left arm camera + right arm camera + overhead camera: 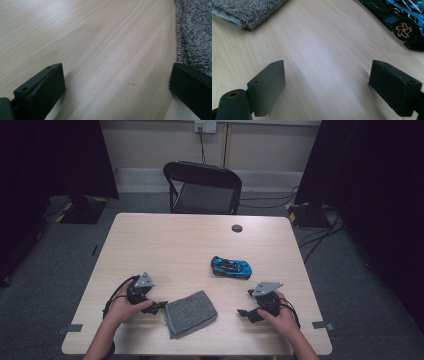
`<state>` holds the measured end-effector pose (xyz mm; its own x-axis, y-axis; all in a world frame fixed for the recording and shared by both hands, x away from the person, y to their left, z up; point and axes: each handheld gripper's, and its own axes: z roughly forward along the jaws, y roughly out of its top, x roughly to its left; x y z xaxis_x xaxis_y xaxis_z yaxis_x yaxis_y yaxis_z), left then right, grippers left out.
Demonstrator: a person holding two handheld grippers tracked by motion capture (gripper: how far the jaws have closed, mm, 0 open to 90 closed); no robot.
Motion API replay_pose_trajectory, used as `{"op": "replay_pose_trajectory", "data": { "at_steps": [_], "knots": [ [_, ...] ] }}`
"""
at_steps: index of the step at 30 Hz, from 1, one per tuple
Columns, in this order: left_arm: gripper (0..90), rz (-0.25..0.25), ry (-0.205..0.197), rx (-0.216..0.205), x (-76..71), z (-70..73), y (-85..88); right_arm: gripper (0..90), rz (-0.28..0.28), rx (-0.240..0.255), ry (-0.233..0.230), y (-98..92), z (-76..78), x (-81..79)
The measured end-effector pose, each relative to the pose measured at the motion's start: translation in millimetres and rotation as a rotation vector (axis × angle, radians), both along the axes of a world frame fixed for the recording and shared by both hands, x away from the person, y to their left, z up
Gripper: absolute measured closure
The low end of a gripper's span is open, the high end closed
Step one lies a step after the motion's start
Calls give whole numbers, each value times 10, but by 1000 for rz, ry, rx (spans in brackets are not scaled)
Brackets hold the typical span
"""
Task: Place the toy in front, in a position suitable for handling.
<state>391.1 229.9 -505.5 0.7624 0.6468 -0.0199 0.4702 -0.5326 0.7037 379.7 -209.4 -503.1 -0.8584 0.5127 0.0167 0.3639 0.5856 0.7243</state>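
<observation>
grey cloth [191, 313] between grippers, blue toy car [231, 267] beyond

Bare tabletop [165, 240] lies open ahead of both your hand-held grippers across the far half. Grey cloth [191, 313] lies between them, just beside the left hand-held gripper [159, 306]. Blue toy car [231, 267] blocks the way forward from the right hand-held gripper [243, 313]. Small black disc [237, 228] sits near the far edge.
</observation>
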Motion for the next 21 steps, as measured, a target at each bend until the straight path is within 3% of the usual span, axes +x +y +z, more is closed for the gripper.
{"op": "replay_pose_trajectory", "data": {
  "at_steps": [15, 16, 18, 21],
  "knots": [
    [0, 5, 2, 0, 8, 1, 1, 135, 8, 0, 5, -1, 6, 14],
    [0, 5, 2, 0, 8, 0, 1, 136, 12, -6, 10, 5, 16, 24],
    [0, 3, 2, 3, 9, 1, 2, 133, 8, 47, 60, 18, 55, 75],
    [0, 4, 2, 2, 9, 1, 1, 133, 7, 39, 18, 47, 147, 156]
  ]
}}
